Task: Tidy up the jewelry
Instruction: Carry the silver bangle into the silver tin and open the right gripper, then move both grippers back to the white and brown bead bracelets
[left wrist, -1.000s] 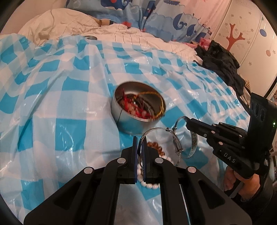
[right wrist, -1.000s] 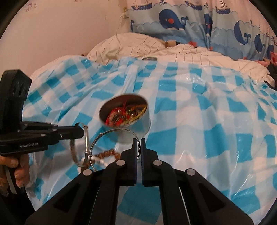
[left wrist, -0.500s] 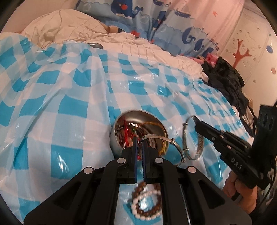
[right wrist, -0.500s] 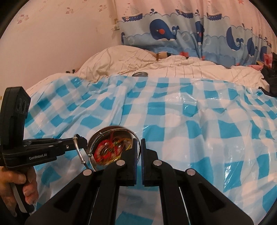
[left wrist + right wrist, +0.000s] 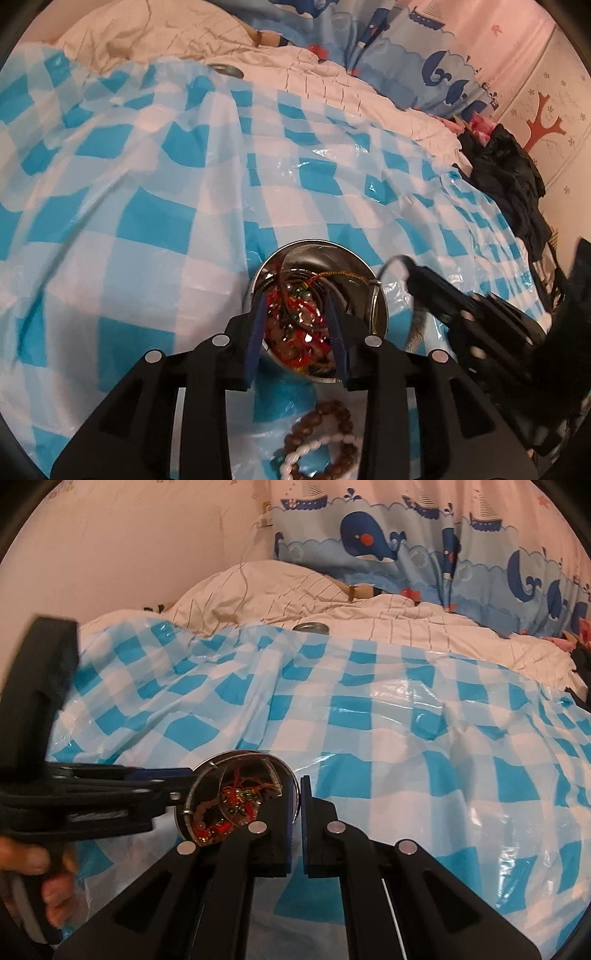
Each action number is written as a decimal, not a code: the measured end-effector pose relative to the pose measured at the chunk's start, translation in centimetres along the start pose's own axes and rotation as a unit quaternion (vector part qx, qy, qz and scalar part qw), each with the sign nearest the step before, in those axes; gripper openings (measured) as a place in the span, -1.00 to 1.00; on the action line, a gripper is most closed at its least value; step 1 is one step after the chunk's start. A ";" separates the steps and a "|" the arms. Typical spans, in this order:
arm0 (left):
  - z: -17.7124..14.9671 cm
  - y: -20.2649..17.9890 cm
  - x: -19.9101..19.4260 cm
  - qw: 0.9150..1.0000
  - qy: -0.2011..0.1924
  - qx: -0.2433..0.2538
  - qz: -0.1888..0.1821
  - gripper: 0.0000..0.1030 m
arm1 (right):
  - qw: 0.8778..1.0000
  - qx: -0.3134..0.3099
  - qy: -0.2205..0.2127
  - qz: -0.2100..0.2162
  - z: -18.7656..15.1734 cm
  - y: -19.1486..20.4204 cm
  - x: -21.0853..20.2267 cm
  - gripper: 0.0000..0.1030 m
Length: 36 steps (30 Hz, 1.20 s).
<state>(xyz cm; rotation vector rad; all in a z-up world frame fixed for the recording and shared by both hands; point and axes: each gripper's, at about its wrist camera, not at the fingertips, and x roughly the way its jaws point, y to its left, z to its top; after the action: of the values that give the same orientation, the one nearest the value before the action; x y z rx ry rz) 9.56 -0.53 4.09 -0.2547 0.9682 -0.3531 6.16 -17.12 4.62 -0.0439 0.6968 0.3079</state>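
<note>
While my left gripper (image 5: 297, 325) hangs jaws-wide over the tin (image 5: 382, 314), most jewelry's inside; right gripper (image 5: 298, 827), jaws narrow, pinches a silver bangle (image 5: 293, 805) at the rim, bead bracelets (image 5: 321, 443) left on the bed.

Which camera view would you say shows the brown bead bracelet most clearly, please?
The left wrist view: the brown bead bracelet lies on the checked sheet below the tin, overlapped by a white bead bracelet. The right wrist view does not show it.

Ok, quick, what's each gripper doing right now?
Left gripper: open above the tin, holding nothing.
Right gripper: shut on a silver bangle.
</note>
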 end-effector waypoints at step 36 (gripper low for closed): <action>-12.0 0.6 -2.7 0.993 -0.061 0.067 0.077 0.44 | 0.997 0.061 0.038 -0.042 -11.1 0.5 -3.3 0.42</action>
<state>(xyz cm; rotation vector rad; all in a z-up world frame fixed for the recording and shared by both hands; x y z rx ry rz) -1.77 0.46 -0.67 -0.0769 0.8343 -0.2562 -3.32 -19.14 -1.76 0.0307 0.7852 0.1841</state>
